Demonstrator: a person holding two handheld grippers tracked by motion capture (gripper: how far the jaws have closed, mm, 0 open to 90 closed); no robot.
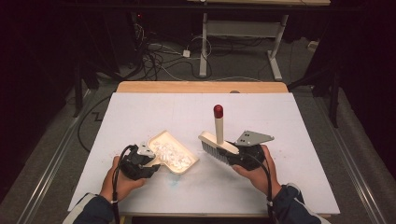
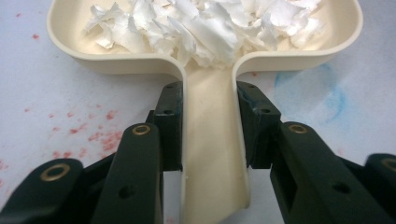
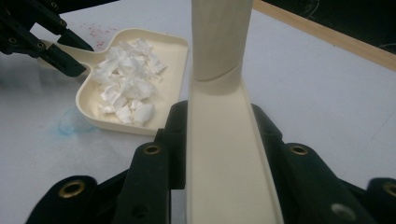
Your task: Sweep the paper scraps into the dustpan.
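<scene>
- Sweeping step judged as finished: white paper scraps (image 1: pixel 172 154) already piled inside the cream dustpan (image 1: pixel 180 164), no loose scraps seen on the white desk (image 1: pixel 299 140) around it.
- Left gripper (image 1: pixel 150 161), at lower left of the high view, closed firmly on the dustpan handle (image 2: pixel 212 154); in the left gripper view both black jaws pressing on the two sides of that handle.
- Right gripper (image 1: pixel 233 151), at lower centre-right of the high view, clamped on the cream body of the brush (image 1: pixel 217 142); brush handle with red tip (image 1: pixel 218 110) pointing up toward the middle of the frame, grey bristles (image 1: pixel 212 150) turned toward the dustpan.
- Brush and dustpan apart, with a small strip of bare desk between them.
- Next move probably: lifting the dustpan and carrying it away for emptying, or putting down the brush. Needed: keeping the pan level, because the scraps are light and heaped near the open lip.
- Look of the dustpan: shallow, rounded corners, smooth plastic, short flat handle; scraps torn and irregular, bright white.
- Faint red specks (image 2: pixel 100 135) and a blue smear (image 2: pixel 327 95) visible on the desk beside the pan.
</scene>
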